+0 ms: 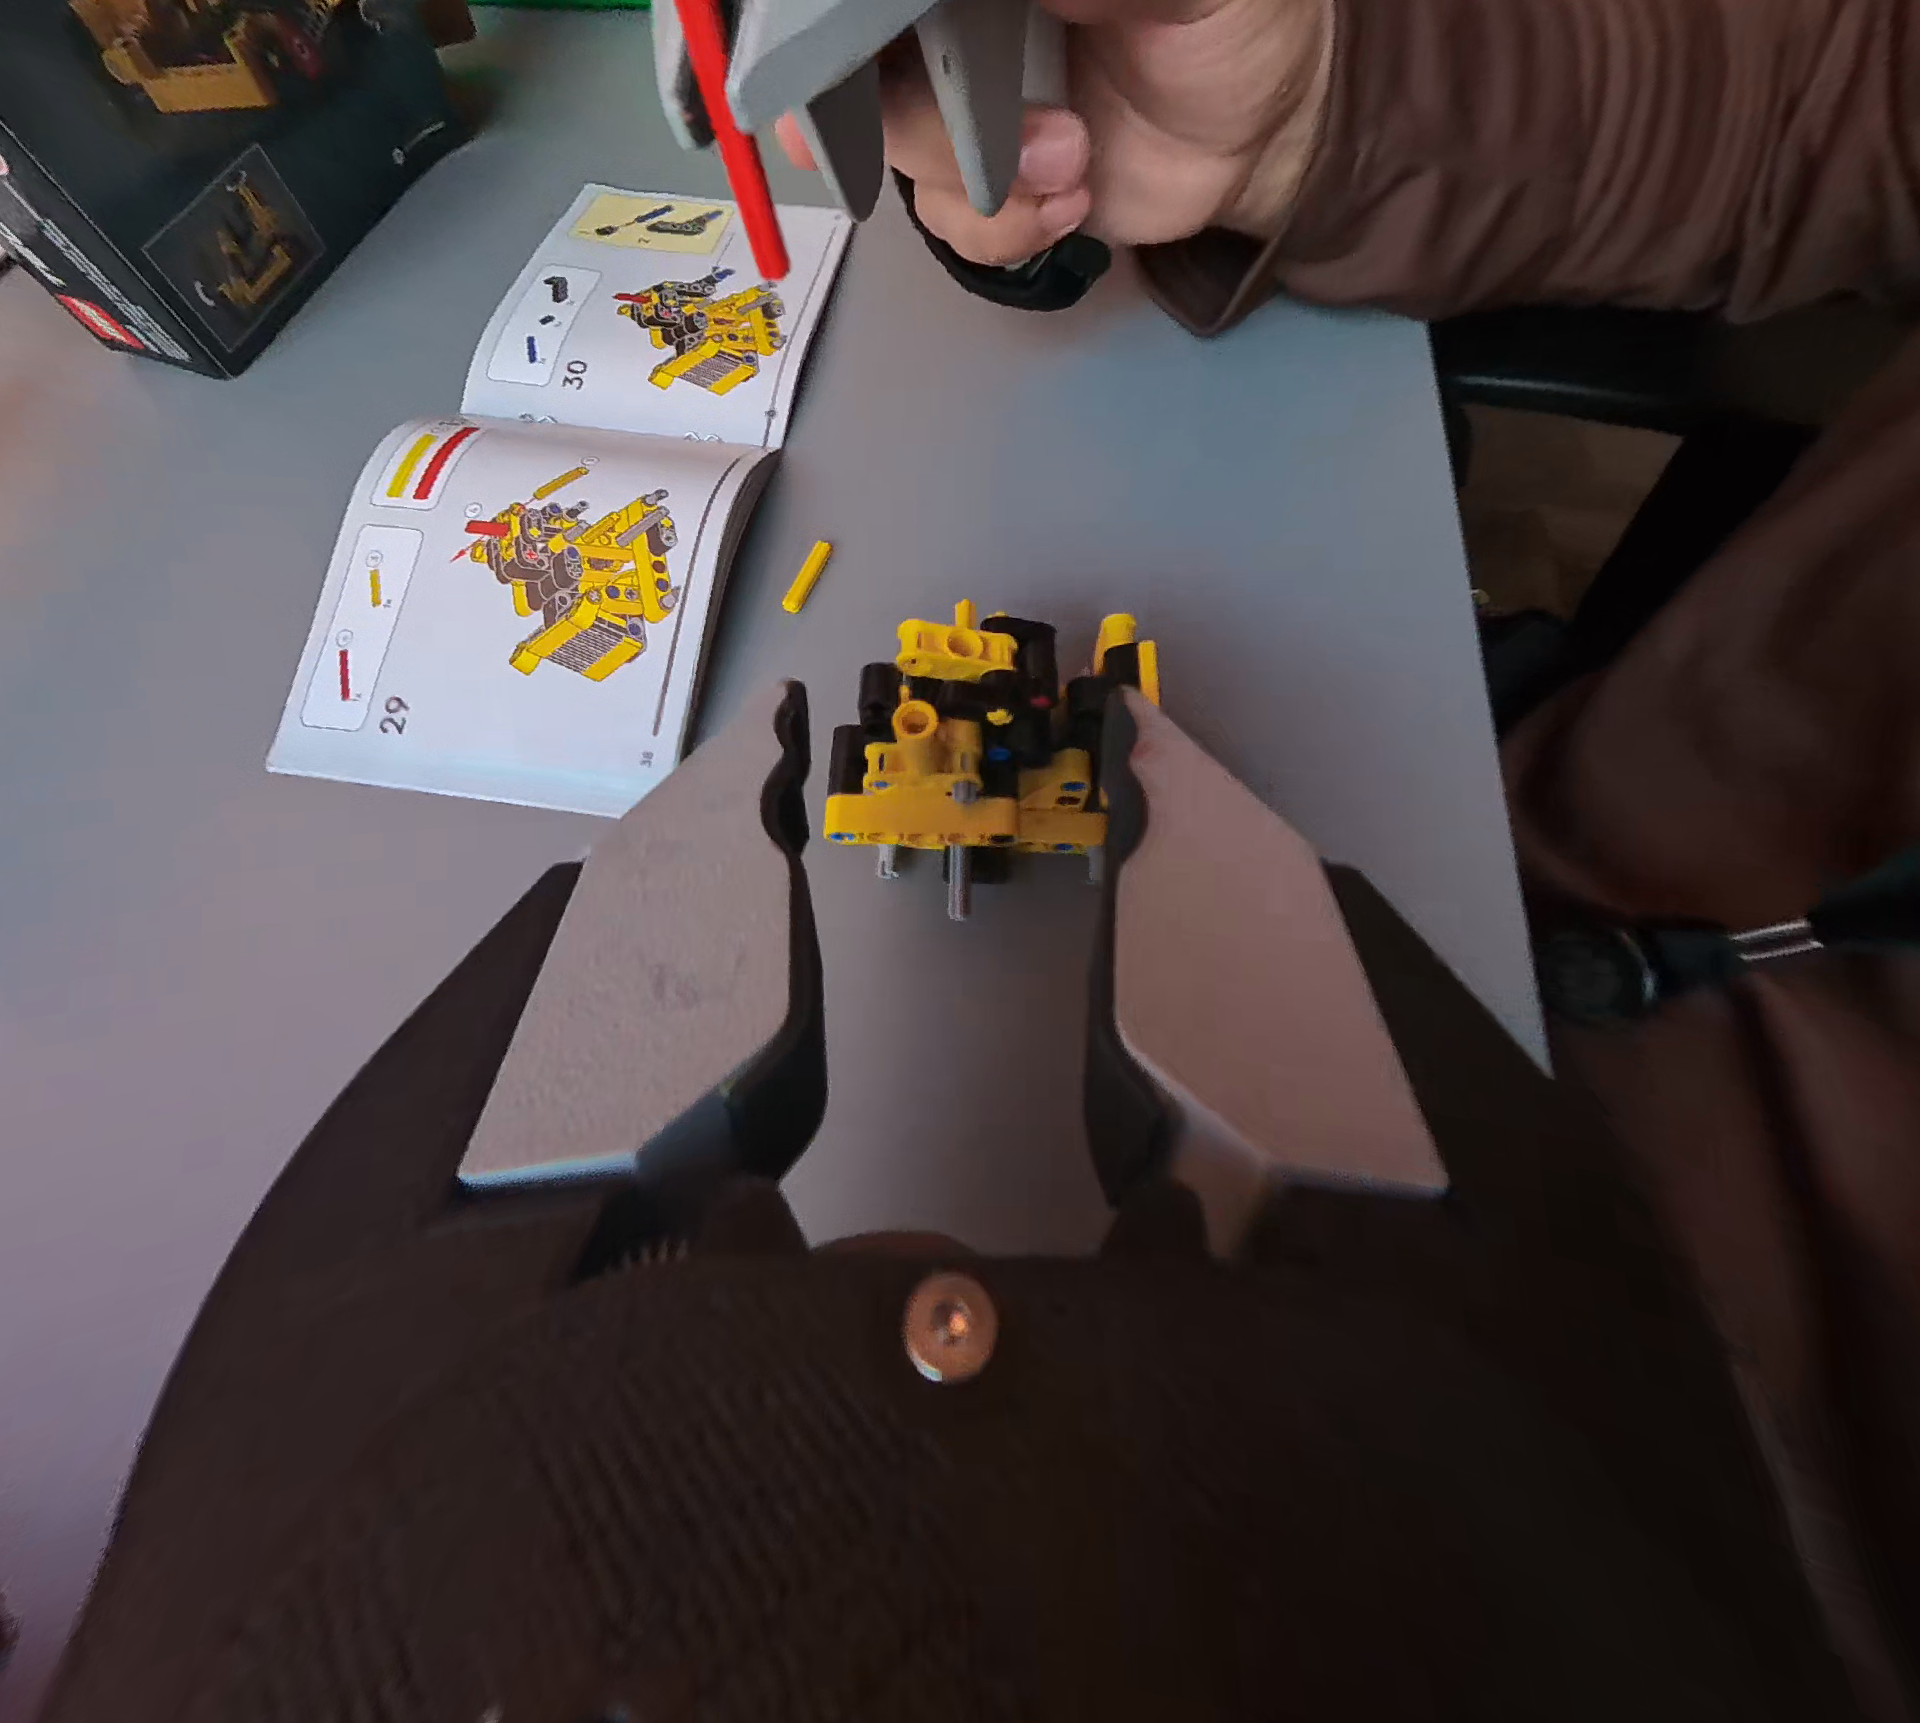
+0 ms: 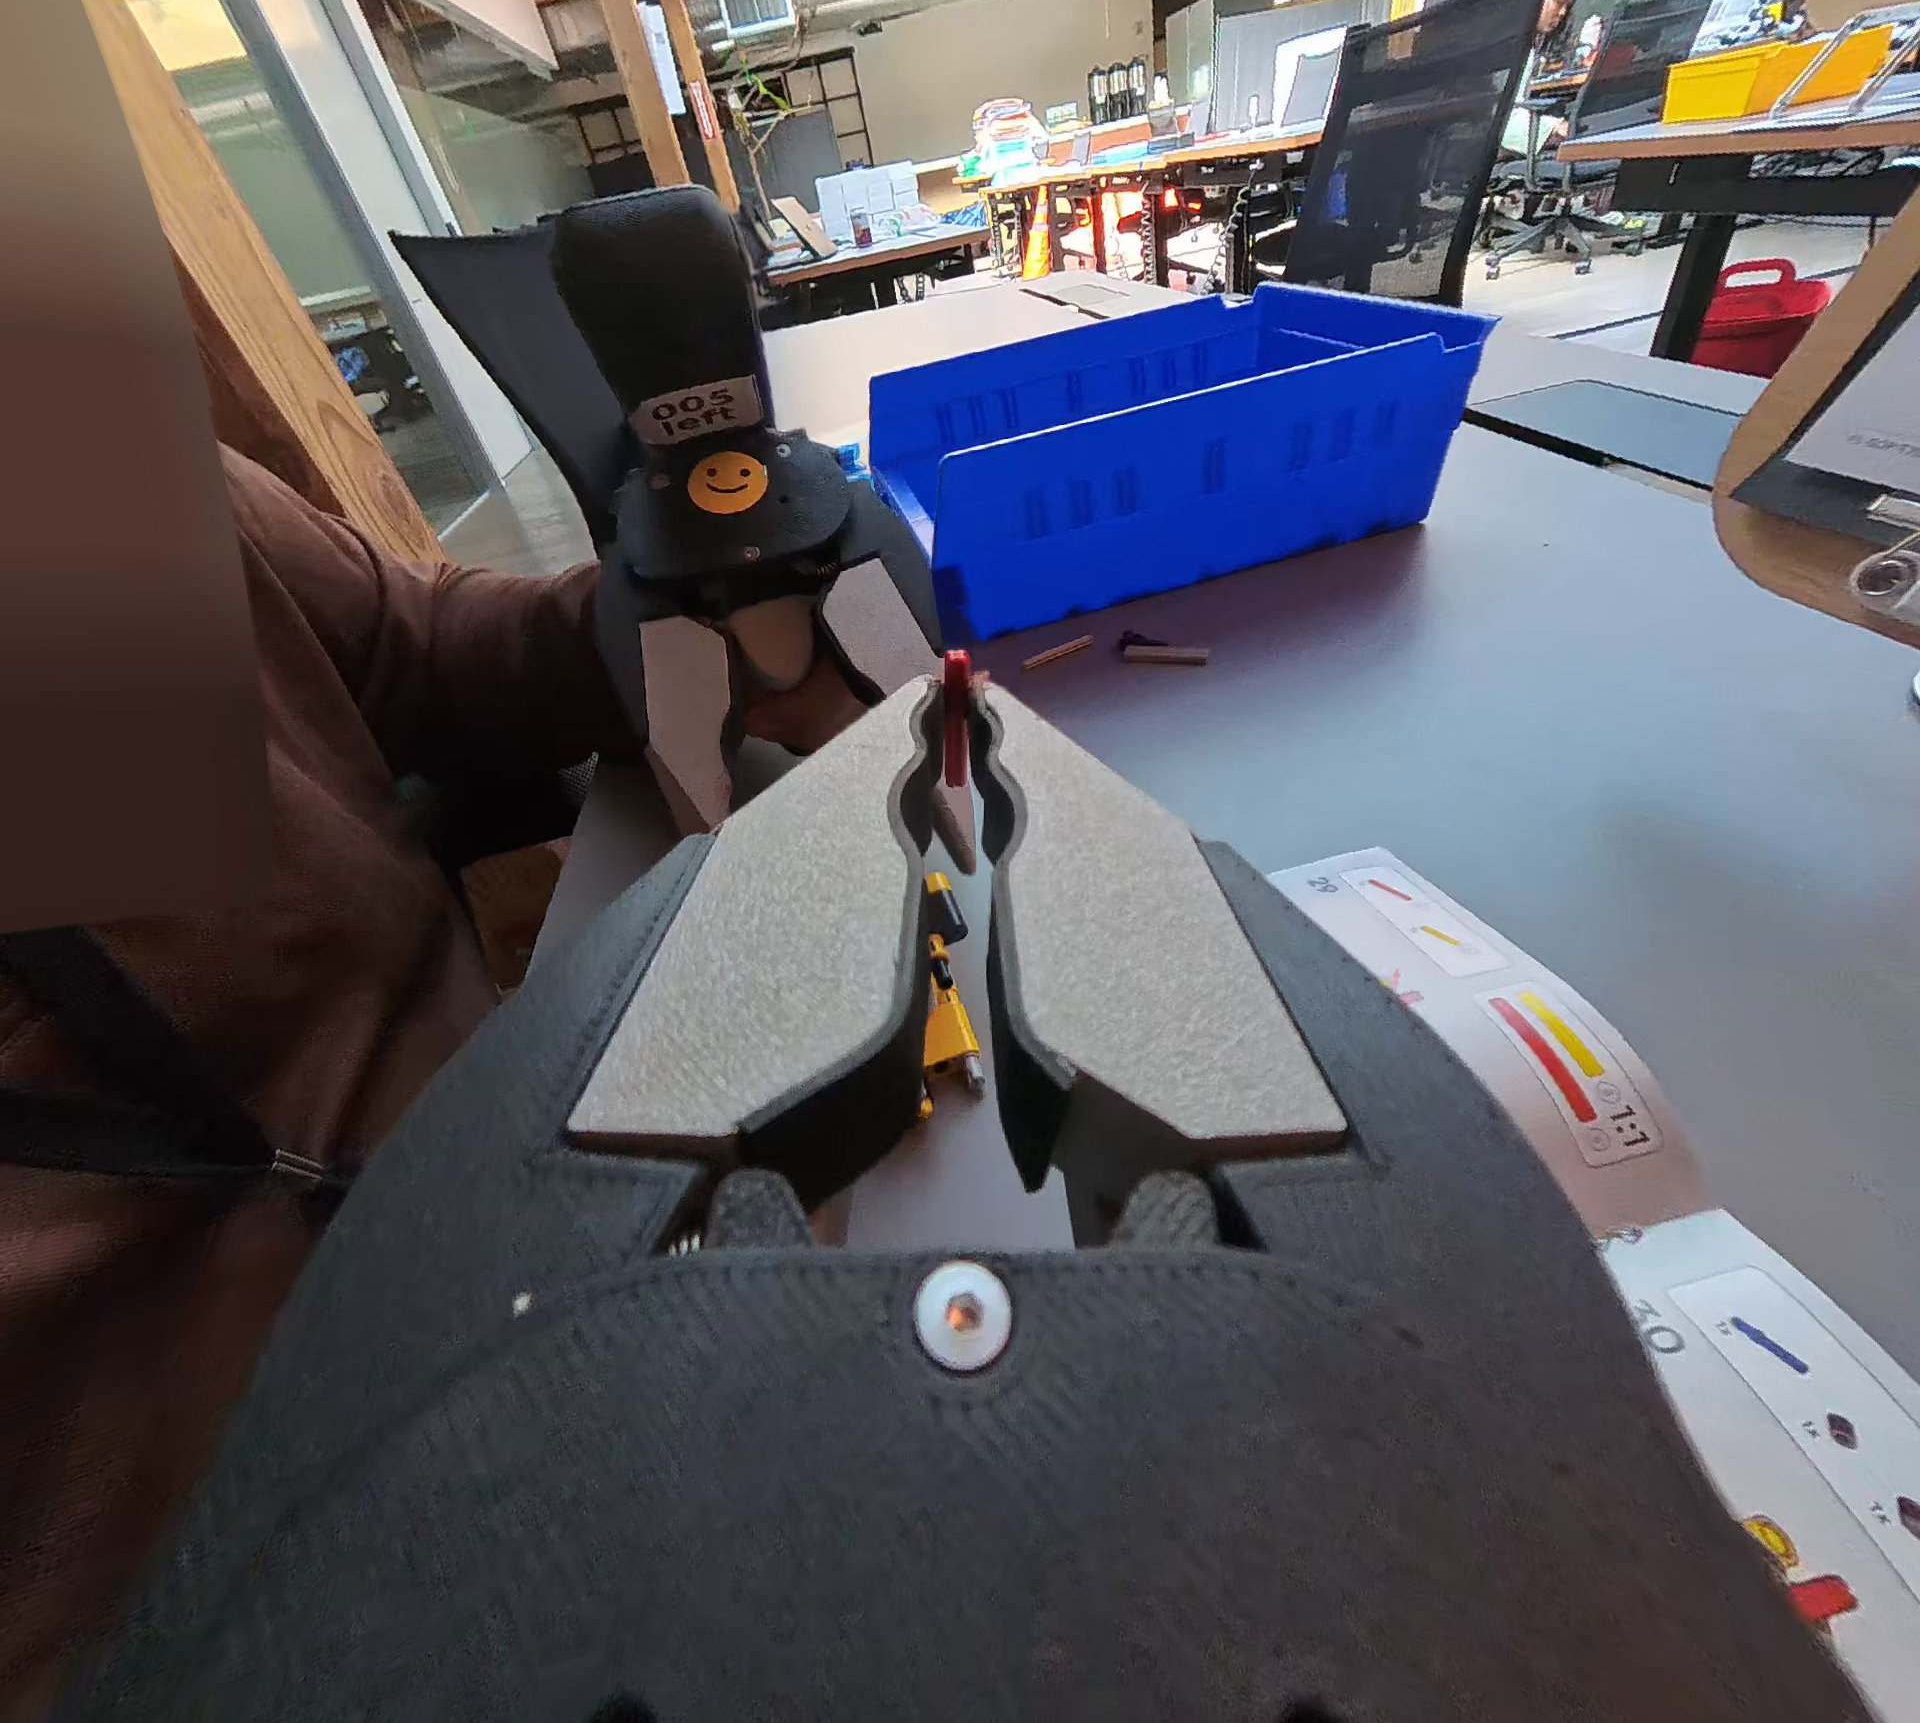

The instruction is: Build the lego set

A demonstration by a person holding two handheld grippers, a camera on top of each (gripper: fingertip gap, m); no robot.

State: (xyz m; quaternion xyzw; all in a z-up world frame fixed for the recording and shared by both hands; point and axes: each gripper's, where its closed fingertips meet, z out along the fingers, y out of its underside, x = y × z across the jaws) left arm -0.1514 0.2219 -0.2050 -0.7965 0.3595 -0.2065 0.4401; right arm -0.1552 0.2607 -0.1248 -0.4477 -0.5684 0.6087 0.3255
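Observation:
The partly built yellow and black lego model (image 1: 966, 748) stands on the grey table (image 1: 1143, 447). My left gripper (image 1: 956, 717) is open, with one fingertip on each side of the model; the right fingertip is close against it. My right gripper (image 1: 753, 115) is held above the booklet, shut on a red axle (image 1: 727, 104) that points down. In the right wrist view the red axle (image 2: 954, 728) is pinched at the tips of the right gripper (image 2: 954, 699). Part of the model (image 2: 948, 1019) shows below, between its fingers.
An open instruction booklet (image 1: 499, 613) lies left of the model, with a loose yellow axle (image 1: 807, 576) beside it. The lego box (image 1: 208, 63) stands at the far left. A blue bin (image 2: 1174, 447) and small loose parts (image 2: 1164, 653) sit beyond. The table edge (image 1: 1475, 634) is close on the right. There is about 9 cm between the tips of the two grippers.

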